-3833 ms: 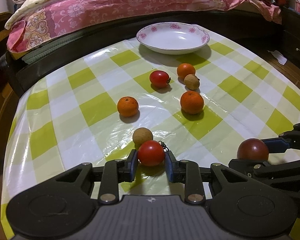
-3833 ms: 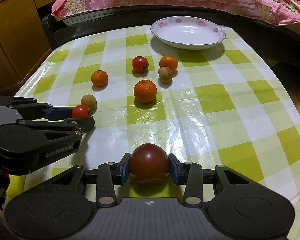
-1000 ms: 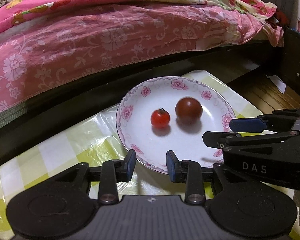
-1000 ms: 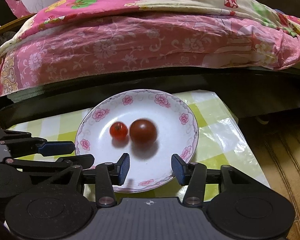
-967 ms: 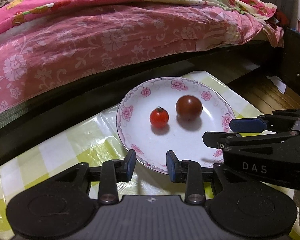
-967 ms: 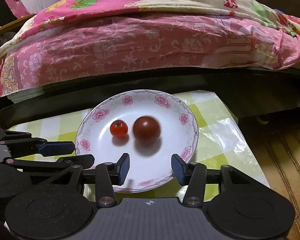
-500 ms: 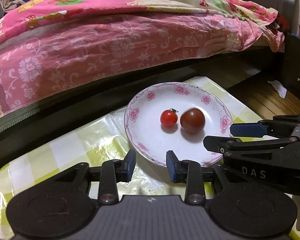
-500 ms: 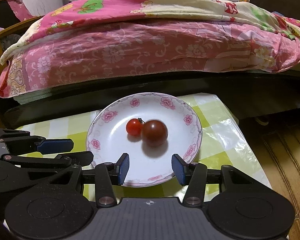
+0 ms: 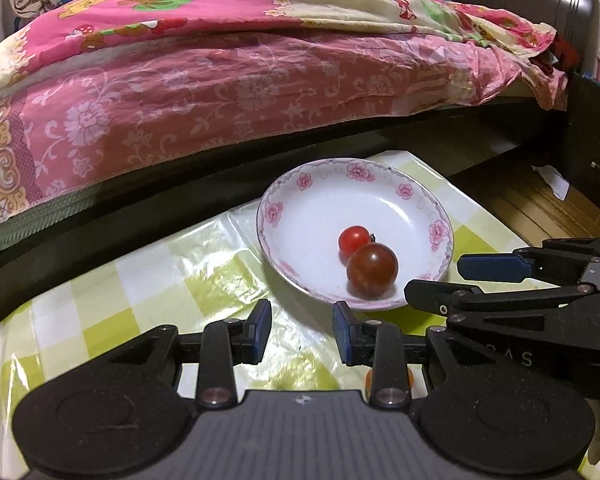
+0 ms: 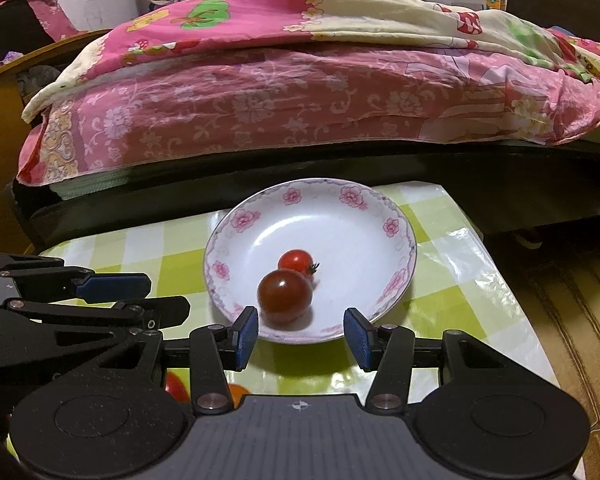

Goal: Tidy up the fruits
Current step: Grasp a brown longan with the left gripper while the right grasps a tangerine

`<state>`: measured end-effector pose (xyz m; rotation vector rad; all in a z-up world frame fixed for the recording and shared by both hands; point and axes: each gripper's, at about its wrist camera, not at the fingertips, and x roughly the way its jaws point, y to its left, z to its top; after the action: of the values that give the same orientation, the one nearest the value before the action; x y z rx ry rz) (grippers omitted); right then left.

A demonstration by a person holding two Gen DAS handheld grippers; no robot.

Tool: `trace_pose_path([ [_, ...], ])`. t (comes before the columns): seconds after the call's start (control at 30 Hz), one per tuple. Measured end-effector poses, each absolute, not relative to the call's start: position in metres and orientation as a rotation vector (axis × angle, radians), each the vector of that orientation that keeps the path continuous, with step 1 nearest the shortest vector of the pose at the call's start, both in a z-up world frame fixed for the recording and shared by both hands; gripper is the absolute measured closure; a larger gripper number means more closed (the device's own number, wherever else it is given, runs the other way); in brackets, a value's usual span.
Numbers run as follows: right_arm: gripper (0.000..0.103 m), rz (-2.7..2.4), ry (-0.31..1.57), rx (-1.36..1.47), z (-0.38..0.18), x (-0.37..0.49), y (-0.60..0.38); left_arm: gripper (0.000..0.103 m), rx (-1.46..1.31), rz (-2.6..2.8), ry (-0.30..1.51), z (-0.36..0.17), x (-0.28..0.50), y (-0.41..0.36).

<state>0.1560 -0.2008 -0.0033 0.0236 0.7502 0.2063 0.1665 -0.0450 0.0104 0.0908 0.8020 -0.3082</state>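
Both wrist views look forward low over the table toward the bed, sharing the nearby plate

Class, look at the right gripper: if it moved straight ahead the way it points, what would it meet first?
Probably the near rim of the plate, which lies just beyond the open right gripper. Above the rim, it would meet the dark tomato first; height is unclear.
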Motion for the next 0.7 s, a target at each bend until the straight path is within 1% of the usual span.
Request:
trace_pose_path([
  [0.43, 0.055, 0.237, 0.768, 0.013, -0.004, 0.131, -0.192, 0.061, 0.084, -0.318, 0.797, 0.015, 0.141, -0.031],
  [0.7, 0.052, 0.284, 0.794, -0.006, -0.008, 0.109, -0.181, 0.061, 0.089, -0.327, 0.832, 0.009, 0.110, -0.014],
])
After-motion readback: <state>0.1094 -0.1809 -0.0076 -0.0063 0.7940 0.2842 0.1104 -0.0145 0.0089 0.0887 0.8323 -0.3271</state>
